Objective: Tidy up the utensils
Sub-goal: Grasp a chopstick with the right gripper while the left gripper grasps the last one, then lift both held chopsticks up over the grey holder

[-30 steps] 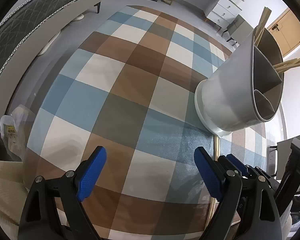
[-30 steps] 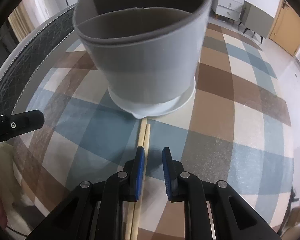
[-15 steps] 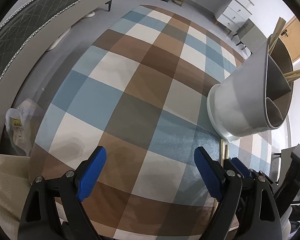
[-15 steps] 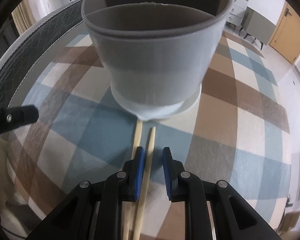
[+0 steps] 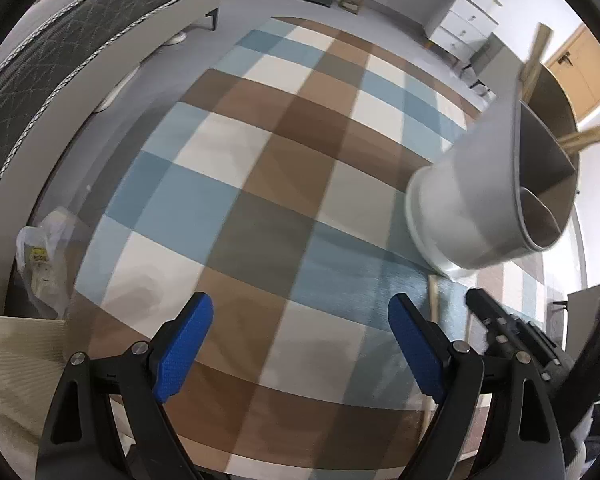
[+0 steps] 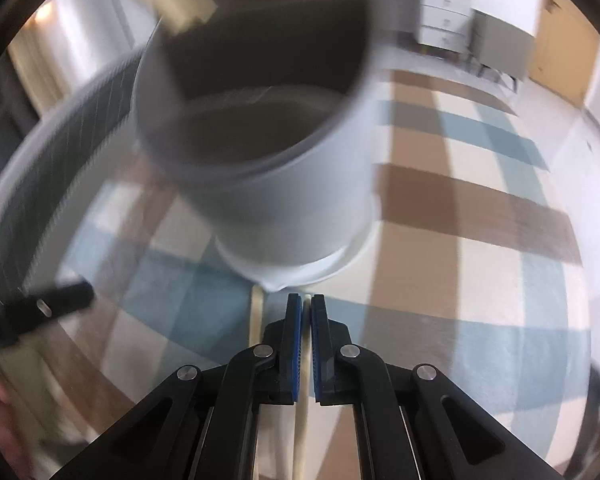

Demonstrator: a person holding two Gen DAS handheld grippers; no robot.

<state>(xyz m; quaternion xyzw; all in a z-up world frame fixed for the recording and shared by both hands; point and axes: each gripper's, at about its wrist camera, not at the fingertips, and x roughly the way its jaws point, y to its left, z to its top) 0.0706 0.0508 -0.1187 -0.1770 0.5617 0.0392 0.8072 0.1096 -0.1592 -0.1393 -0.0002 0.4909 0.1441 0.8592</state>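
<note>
Now your right gripper (image 6: 306, 314) pinches one pale wooden chopstick (image 6: 301, 432), its length running straight towards the grey divided holder (image 6: 268, 184) ahead. Your left gripper (image 5: 300, 332) is spread wide, holding nothing.

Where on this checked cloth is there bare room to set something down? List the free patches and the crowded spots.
Free: the wide stretch of checked cloth between the open left hand-held gripper and the bed edge, left of the utensil holder.
Crowded: the strip below the holder, where one chopstick lies loose and the right hand-held gripper is shut on the other chopstick.
</note>
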